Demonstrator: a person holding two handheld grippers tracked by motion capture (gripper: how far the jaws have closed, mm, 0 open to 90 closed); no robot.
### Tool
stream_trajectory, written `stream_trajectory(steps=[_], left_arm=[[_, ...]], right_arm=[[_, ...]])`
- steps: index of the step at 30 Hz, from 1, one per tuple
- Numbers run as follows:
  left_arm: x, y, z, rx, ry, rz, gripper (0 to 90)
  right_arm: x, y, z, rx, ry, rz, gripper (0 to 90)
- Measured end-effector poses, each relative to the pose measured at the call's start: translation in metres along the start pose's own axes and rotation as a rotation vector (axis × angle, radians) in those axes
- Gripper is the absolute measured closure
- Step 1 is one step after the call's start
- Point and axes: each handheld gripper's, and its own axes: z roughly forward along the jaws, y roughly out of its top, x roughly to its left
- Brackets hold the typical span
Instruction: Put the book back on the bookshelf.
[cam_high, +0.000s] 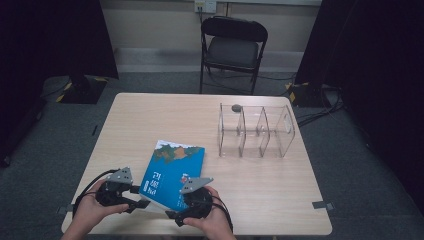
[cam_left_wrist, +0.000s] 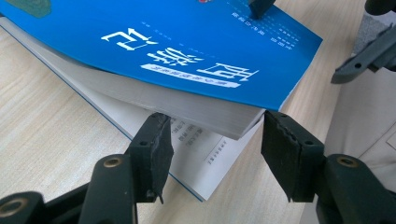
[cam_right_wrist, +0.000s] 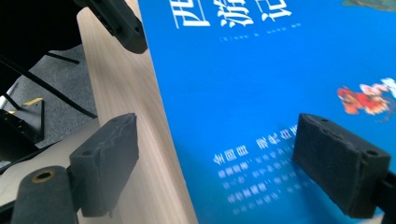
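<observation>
At the near edge of the table (cam_high: 280, 210), the person's two hands bring both grippers to the blue book (cam_high: 172, 172), which lies flat on the wood close to that edge. The left gripper (cam_high: 135, 196) sits at the book's near left corner with its jaws spread; in the left gripper view (cam_left_wrist: 215, 149) that corner pokes into the gap between them, the cover and page block lifted a little above a lower white sheet or back cover that rests on the table. The right gripper (cam_high: 175, 216) is at the book's near right end, jaws also apart; in the right gripper view (cam_right_wrist: 215, 154) one jaw hangs over the bare wood and the other over the blue cover, though whether it touches the cover is hard to tell through the blur. Farther back and to the right stands a clear divided rack (cam_high: 256, 131), well apart from the book. Beyond the table stands a black folding chair (cam_high: 232, 50).
</observation>
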Motion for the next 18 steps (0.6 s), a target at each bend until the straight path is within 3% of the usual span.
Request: stream_trajectory(steps=[18], left_arm=[[-0.002, 0.002, -0.001, 0.001, 0.011, -0.002, 43.5]], right_arm=[[0.013, 0.015, 0.023, 0.004, -0.022, -0.048, 12.3]])
